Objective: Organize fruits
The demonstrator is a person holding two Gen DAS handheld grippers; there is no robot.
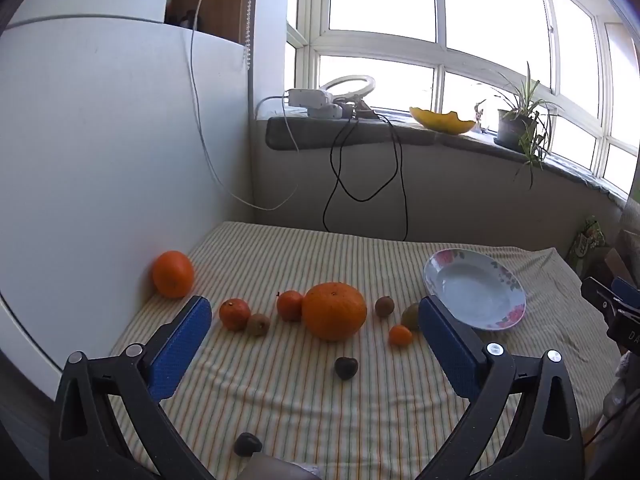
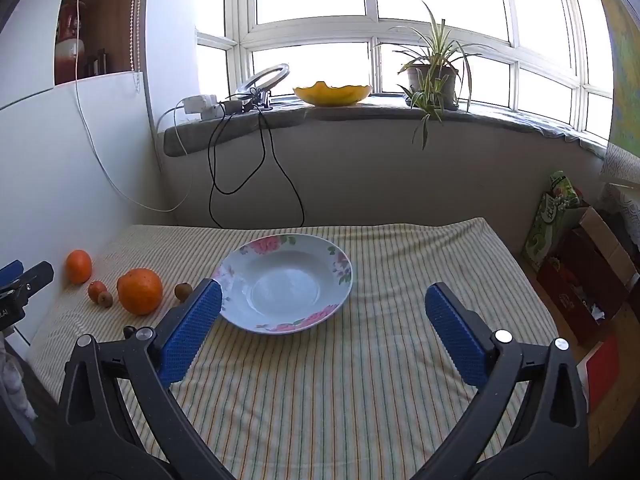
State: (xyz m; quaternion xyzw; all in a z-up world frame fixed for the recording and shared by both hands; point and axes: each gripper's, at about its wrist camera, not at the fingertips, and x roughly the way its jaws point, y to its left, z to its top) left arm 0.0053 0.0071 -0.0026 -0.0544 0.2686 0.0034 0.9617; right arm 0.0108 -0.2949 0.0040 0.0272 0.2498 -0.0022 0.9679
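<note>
Striped cloth (image 1: 360, 408): one plate (image 1: 474, 286), two oranges (image 1: 334, 311).

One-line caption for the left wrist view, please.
Open left gripper hovers over a striped cloth strewn with oranges and small fruits, beside an empty floral plate.

Large orange (image 1: 334, 311) mid-cloth, smaller orange (image 1: 173, 274) by wall, tangerines (image 1: 235, 314), kiwis (image 1: 384, 306) scattered, floral plate (image 2: 285, 282) empty
</note>
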